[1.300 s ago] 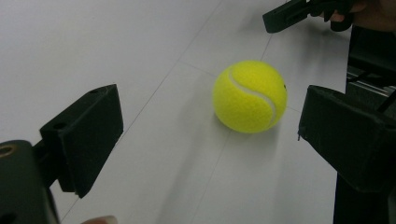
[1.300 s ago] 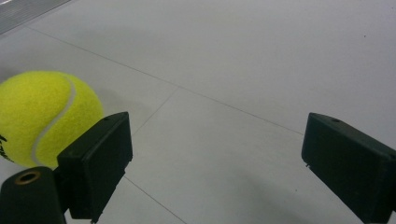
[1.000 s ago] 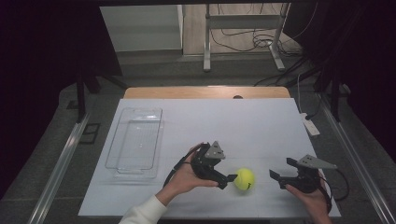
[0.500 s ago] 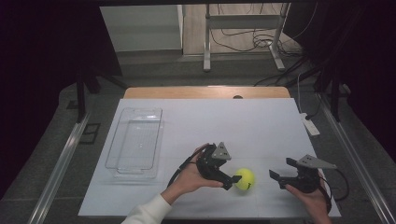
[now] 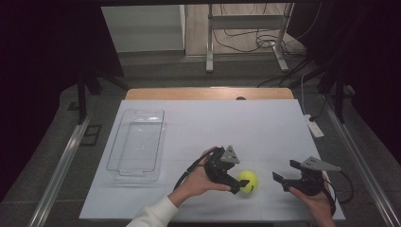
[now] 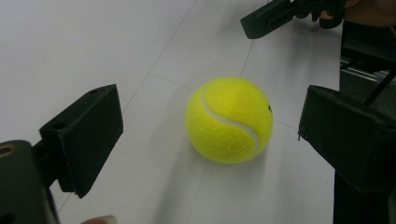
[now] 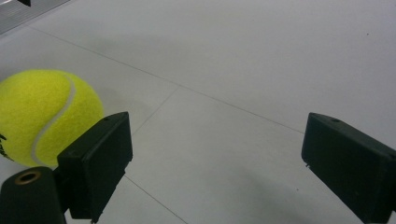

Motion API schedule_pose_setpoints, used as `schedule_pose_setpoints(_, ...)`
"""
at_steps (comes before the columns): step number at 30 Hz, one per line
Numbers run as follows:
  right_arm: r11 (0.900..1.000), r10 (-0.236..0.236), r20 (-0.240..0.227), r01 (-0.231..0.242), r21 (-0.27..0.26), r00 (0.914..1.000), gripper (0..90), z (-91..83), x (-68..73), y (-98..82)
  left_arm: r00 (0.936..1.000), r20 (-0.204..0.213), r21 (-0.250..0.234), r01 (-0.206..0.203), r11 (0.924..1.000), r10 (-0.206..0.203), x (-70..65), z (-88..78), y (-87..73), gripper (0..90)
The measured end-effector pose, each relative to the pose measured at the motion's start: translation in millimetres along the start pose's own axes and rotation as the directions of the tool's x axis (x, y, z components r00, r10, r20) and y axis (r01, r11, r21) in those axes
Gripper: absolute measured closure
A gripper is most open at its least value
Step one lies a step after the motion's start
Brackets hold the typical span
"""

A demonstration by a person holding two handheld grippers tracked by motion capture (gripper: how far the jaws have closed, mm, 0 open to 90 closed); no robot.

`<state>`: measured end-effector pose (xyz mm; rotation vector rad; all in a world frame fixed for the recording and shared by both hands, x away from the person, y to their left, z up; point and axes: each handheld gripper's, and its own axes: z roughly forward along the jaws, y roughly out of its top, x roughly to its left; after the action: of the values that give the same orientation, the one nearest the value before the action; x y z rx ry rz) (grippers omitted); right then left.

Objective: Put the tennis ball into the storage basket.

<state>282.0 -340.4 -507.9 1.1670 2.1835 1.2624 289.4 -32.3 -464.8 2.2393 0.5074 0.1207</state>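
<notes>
A yellow tennis ball rests on the white table near its front edge. My left gripper reaches in from the ball's left, open. In the left gripper view the ball lies between the two black jaws of the left gripper, and a gap shows on each side. My right gripper is held to the right of the ball, open and empty, apart from it. In the right gripper view the ball sits beyond the left jaw of the right gripper, with bare table between the jaws.
A clear plastic tray stands empty on the table's left side. A white power strip lies at the right edge. The other gripper shows far off in the left gripper view. Dark floor and metal frames surround the table.
My left gripper has moved right, bringing its open jaws around the ball. The ball and the right gripper have stayed in place.
</notes>
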Motion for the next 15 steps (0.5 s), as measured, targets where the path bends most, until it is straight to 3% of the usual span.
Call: schedule_pose_setpoints(15,1.000,0.003,-0.002,-0.003,0.002,1.0000,8.9,0.3,0.2,-0.2,0.9993,0.035,0.040,-0.012,0.9991,0.011,-5.1,21.8,4.4,6.0)
